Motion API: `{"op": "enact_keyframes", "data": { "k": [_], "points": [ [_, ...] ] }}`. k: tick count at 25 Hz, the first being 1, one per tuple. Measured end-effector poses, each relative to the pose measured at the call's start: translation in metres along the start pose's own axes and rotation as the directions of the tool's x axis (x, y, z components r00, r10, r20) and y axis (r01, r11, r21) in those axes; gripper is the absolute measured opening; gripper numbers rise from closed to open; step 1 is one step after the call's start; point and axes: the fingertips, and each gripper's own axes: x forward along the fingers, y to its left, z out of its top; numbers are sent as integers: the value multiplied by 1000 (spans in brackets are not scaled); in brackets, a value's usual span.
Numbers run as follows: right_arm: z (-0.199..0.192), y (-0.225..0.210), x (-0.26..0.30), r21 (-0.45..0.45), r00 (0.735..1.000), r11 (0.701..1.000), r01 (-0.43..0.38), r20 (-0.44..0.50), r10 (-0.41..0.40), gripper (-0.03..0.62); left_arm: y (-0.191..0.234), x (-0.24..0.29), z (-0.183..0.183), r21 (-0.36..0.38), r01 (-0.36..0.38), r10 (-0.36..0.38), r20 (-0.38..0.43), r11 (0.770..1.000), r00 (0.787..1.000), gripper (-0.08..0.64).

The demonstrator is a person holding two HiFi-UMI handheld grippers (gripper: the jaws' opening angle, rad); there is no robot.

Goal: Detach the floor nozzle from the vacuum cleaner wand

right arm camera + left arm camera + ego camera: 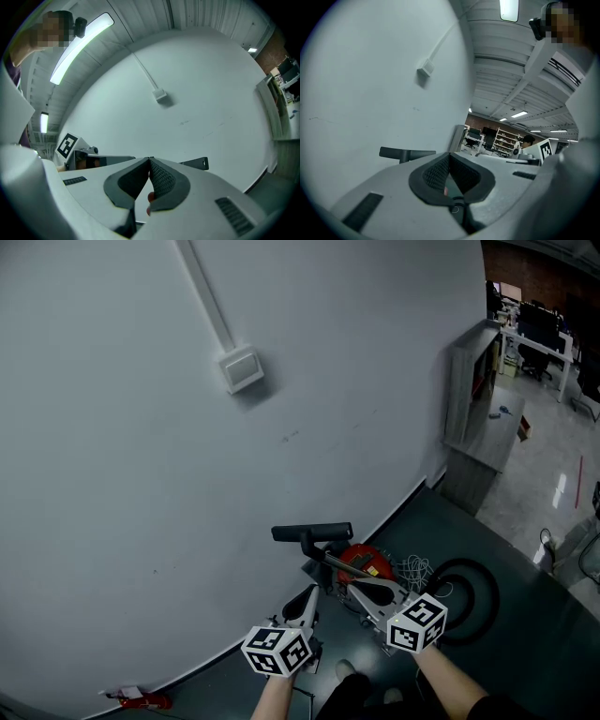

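Both claws closed tight, empty.
My left claw [449, 155] and right claw [149, 160] grip nothing; the black floor nozzle [312, 532] sits ahead of them.

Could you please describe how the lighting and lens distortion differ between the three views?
Head view: even, soft light on the grey wall, its base bowed into a curve, a glare streak on the shiny floor. Left gripper view: heavy fisheye, dark corners, ceiling lamp blown out. Right gripper view: same fisheye, long tube light glaring.
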Motion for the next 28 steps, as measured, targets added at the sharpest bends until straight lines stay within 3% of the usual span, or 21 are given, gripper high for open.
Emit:
{"op": "enact_keyframes", "data": {
  "k": [16, 28],
  "points": [
    [7, -27, 68, 4, 993, 993, 114, -6, -114, 18, 64, 39, 20, -24, 109, -111, -55, 994, 992, 5],
    [-5, -59, 83, 23, 993, 994, 107, -51, -106, 18, 84, 68, 8, -76, 94, -100, -72, 993, 992, 6]
  ]
}}
